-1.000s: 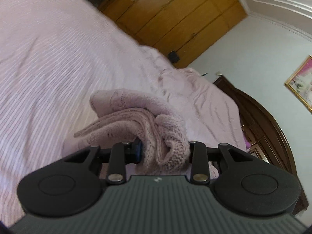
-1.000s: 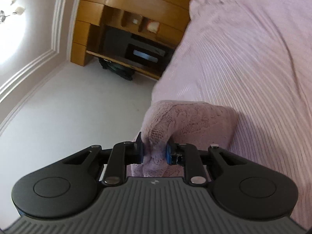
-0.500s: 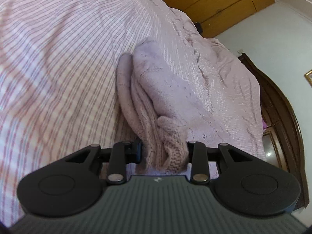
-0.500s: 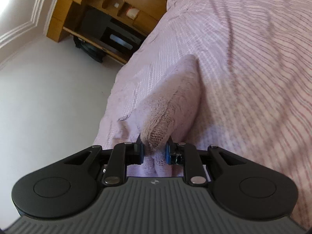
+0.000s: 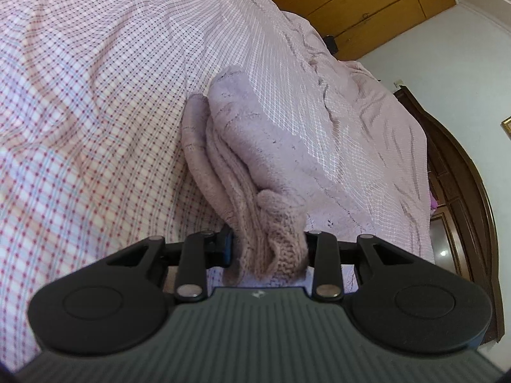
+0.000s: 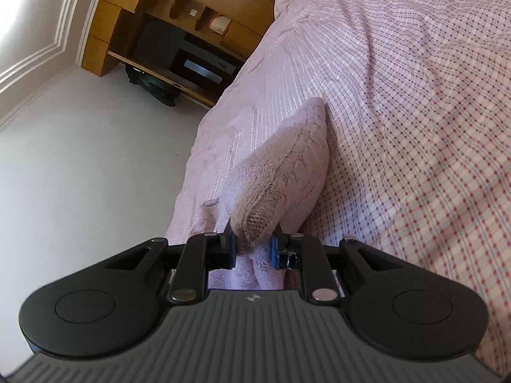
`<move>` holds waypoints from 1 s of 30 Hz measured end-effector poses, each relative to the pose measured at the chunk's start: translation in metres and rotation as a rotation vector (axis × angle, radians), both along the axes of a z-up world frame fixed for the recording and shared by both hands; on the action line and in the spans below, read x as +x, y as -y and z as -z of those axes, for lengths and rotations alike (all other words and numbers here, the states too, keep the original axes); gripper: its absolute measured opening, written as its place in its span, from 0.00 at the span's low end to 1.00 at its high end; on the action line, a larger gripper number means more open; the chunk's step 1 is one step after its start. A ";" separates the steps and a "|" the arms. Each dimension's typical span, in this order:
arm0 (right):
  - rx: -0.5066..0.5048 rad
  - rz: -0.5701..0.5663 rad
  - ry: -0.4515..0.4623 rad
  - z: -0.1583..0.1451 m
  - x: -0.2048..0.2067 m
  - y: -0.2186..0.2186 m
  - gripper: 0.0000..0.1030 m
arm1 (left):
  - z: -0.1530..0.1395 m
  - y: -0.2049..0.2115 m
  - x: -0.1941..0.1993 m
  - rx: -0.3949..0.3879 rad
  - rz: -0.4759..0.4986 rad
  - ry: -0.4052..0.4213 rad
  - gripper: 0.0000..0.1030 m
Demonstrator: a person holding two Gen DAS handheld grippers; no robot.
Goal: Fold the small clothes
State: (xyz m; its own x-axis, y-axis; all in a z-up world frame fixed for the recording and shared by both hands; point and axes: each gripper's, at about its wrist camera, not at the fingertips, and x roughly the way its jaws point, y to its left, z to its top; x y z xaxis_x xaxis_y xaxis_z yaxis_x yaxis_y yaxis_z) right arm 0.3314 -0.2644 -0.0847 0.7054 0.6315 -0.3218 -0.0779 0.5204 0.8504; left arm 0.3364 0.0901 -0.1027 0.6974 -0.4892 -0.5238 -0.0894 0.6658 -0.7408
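A small pale pink knitted garment point(image 5: 255, 159) lies folded over on the checked bed sheet point(image 5: 80, 111). My left gripper point(image 5: 266, 249) is shut on its bunched near edge, low over the sheet. The same garment shows in the right wrist view point(image 6: 287, 172). My right gripper point(image 6: 254, 249) is shut on another corner of its near edge. The far end of the garment rests on the bed. The cloth hides the inner faces of the pads.
A rumpled pink duvet point(image 5: 367, 111) lies beyond the garment. A dark wooden headboard point(image 5: 472, 191) stands at the right. A wooden wardrobe point(image 5: 351, 0) and a shelf unit with a television point(image 6: 179, 48) stand by the far walls.
Both grippers have come down toward the bed with the garment. It hung lifted and bunched a second ago; now it lies stretched out along the sheet. Both grips are unchanged.
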 end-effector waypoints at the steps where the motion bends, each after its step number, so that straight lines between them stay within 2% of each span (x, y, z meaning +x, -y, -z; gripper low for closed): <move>1: -0.001 -0.002 0.001 -0.002 -0.004 0.000 0.20 | -0.002 0.000 -0.003 -0.003 0.001 -0.001 0.33; 12: 0.054 -0.006 -0.051 0.004 -0.055 0.021 0.20 | -0.008 0.004 -0.058 -0.014 0.043 -0.008 0.33; 17: 0.047 0.005 -0.082 0.007 -0.087 0.027 0.20 | 0.001 0.002 -0.079 -0.007 0.054 -0.015 0.33; 21: 0.021 0.008 -0.109 0.016 -0.110 0.022 0.20 | 0.008 -0.003 -0.078 0.013 0.067 -0.020 0.33; 26: 0.009 0.017 -0.141 0.033 -0.128 0.014 0.20 | 0.020 -0.016 -0.080 -0.033 0.080 -0.021 0.34; 30: 0.000 0.038 -0.137 0.041 -0.135 0.012 0.20 | 0.024 -0.019 -0.080 -0.039 0.094 -0.019 0.35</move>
State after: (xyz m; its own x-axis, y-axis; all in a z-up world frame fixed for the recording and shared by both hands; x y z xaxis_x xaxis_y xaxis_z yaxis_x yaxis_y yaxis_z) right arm 0.1962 -0.2765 -0.1253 0.6783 0.6053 -0.4166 0.0583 0.5208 0.8517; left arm 0.2567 0.1090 -0.1271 0.6372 -0.5727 -0.5157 -0.0421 0.6423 -0.7653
